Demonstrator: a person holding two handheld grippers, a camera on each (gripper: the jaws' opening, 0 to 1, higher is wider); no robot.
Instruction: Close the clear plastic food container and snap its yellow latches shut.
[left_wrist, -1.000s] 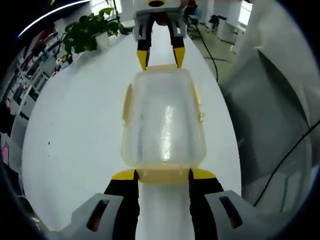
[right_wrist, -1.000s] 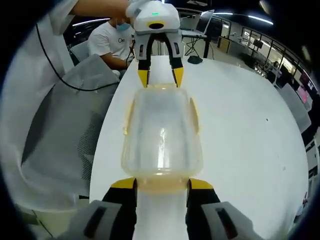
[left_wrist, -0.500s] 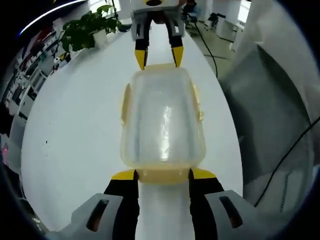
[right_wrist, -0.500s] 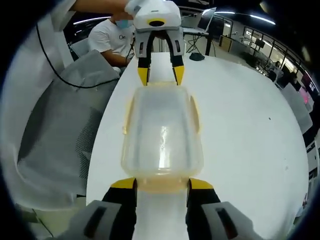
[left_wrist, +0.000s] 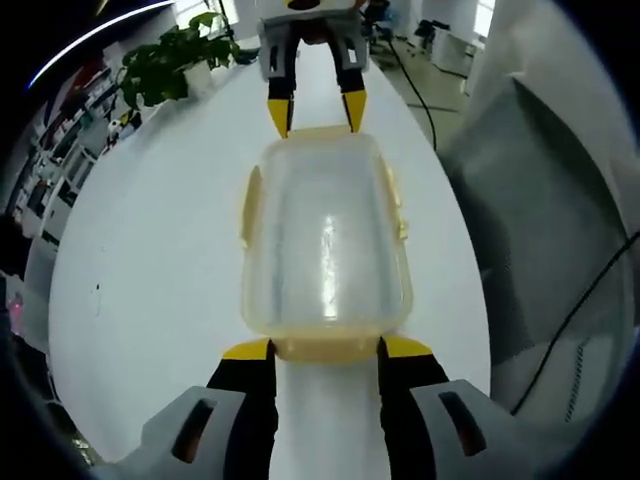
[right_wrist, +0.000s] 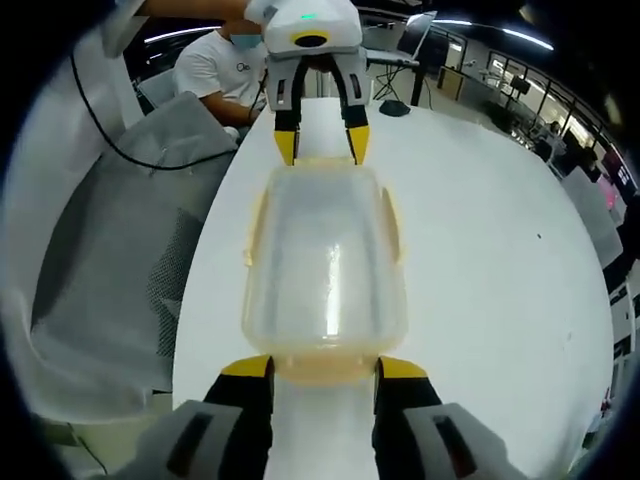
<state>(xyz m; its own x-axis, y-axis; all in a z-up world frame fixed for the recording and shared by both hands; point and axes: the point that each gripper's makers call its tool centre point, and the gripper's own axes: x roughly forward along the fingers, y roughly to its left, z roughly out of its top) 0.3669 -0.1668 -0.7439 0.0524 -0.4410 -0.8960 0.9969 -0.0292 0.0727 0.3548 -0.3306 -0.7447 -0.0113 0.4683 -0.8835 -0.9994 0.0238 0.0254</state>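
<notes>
**Two tools bracket the container's end latches**

The left tool (left_wrist: 325, 347) stands with its jaws wide apart, their yellow tips touching the outer corners of the container's near end latch (left_wrist: 326, 349) without pinching it. The right tool (right_wrist: 322, 367) is set the same way at the opposite end: jaws wide, tips just beside the corners of its end latch (right_wrist: 323, 368), gripping nothing. Each tool appears across the container in the other's view, facing it.

The clear plastic food container (left_wrist: 325, 240) lies lengthwise between them on the white counter (left_wrist: 150, 250), close to the counter's edge beside a grey chair (right_wrist: 120, 240). Its lid appears seated, and the yellow side latches (left_wrist: 251, 208) seem to stand slightly out from the walls, so they are probably not snapped.

The likely risk is uneven pressing: if one tool pushes harder, the light container could slide toward the counter's edge, or a tip could slip off a latch corner and leave it unlatched. A potted plant (left_wrist: 165, 62) stands well apart at the far edge.
</notes>
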